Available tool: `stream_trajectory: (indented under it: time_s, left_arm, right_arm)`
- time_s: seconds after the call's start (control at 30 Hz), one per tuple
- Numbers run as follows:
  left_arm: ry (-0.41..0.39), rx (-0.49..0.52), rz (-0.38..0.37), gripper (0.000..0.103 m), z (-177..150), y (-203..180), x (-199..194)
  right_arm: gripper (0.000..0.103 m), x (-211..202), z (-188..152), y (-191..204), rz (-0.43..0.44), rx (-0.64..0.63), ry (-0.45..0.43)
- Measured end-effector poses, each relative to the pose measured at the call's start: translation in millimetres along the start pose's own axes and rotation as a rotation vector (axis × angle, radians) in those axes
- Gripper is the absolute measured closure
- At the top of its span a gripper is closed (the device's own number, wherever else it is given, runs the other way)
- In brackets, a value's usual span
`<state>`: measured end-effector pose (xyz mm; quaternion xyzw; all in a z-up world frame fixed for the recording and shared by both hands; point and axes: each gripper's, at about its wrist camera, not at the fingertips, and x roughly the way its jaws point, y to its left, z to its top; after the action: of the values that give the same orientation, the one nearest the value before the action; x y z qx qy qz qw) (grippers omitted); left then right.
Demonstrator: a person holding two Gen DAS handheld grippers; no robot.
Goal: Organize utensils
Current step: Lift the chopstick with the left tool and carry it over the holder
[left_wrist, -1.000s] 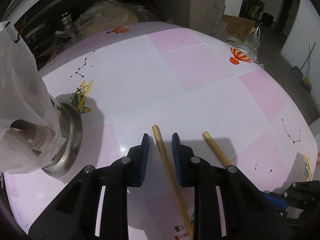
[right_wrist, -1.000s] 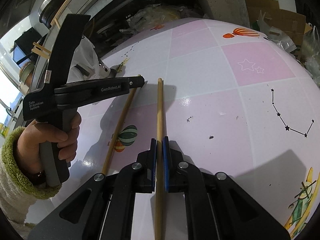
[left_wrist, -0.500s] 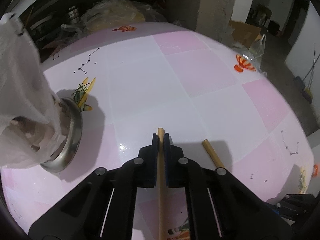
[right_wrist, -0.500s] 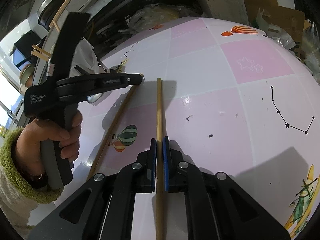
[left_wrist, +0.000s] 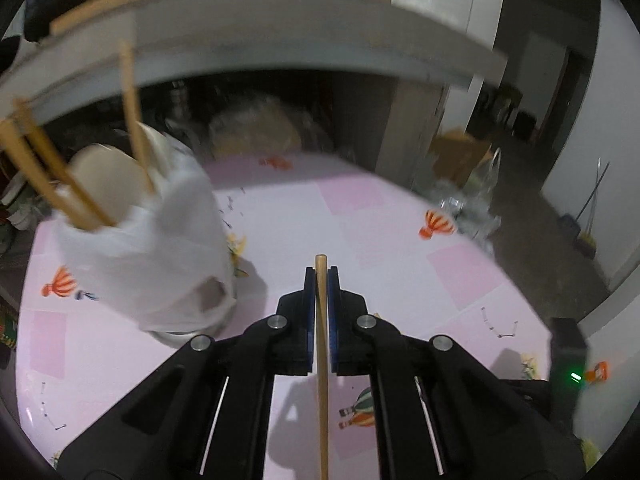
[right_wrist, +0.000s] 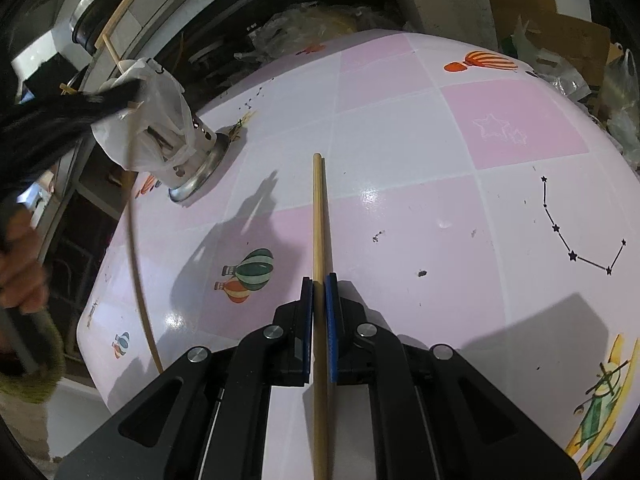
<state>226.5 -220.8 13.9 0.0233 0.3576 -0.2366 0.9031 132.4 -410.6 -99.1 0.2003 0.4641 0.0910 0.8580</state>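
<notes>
Left fingers point(left_wrist: 319, 280): pressed on one chopstick point(left_wrist: 321, 360) just below its blunt end, so most of its length trails back under my wrist — a grip near the end should let the long part drop into the holder first, I judge.
Right fingers point(right_wrist: 319, 292): pinching the second chopstick point(right_wrist: 319, 216) partway along; its far end points to 12 o'clock and looks to rest on the table point(right_wrist: 400, 140), with its shadow tight beside it.
Holder point(left_wrist: 132, 248): at about 10 o'clock from my left fingertips, wrapped in a white plastic bag, several chopsticks already upright in it — that is where mine belongs.
Left hand point(right_wrist: 20, 276): blurred at 9 o'clock in the right view, raised beside the holder.
Table: pink and white squares with balloon prints; the holder stands near its far left edge.
Step in hand: left chopstick carried toward the holder's mouth, I judge; the right one waits low.
</notes>
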Motion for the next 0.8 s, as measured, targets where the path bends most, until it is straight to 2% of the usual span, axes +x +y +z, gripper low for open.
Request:
stream_trajectory:
  time_s: [0.13,0.27,0.47,0.63,0.8]
  left_arm:
    - [-0.071,-0.021,-0.006,0.098,-0.7,16.3,-40.0]
    - [-0.119,-0.054,-0.006,0.098,-7.6,32.8,-71.8]
    - [-0.155,-0.108,0.0,0.098,-20.5,50.9,-99.9]
    - [-0.177,-0.138,-0.002,0.098,-27.9,64.3,-117.3]
    - [-0.185,-0.153,-0.006,0.098,-34.7,72.2,-124.7]
  right_arm:
    - [0.095,2.1,8.0,-2.0,0.009,0.006,0.031]
    - [0.076,-0.4,21.3,3.2,-0.001,-0.018,0.031]
    - [0.076,8.6,49.8,23.1,-0.103,-0.122,0.016]
    - [0.076,28.2,69.9,33.6,-0.182,-0.189,0.045]
    - [0.082,46.3,76.7,41.1,-0.244,-0.221,0.066]
